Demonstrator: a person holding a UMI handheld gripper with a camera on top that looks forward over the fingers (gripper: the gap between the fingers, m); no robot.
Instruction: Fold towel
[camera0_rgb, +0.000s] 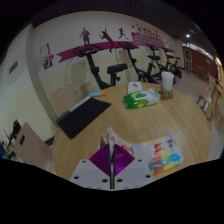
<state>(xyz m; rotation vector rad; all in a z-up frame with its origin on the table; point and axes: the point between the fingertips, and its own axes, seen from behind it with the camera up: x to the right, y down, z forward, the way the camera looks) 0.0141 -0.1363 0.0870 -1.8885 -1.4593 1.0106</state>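
A pale wall (70, 50) with a band of pink exercise figures closes off the back of the room, and a row of exercise bikes (120, 68) stands against it, out of the way of the work. In front of them a broad wooden table (120, 125) takes up most of the view and serves as the working surface. On the table, well ahead of the tongs and off to one side, a dark flat cloth (82, 117) lies spread near the table's edge. I take it to be the towel, laid out flat so that a corner or hem can be picked up for the first fold, and nothing touches it. Farther back a green and white packet (140, 98) lies near the middle of the table, with a white tub (167, 82) just beyond it, both apparently set back to leave the near part free. A colourful printed item (164, 156) lies just beside the tongs; what it is cannot be told. The tongs (112, 162) hang over the near edge of the table, pointing across it towards the far side, well apart from the dark cloth. Their magenta pads (103, 158) show close together, but I cannot tell whether they are apart or together. No fold looks begun.
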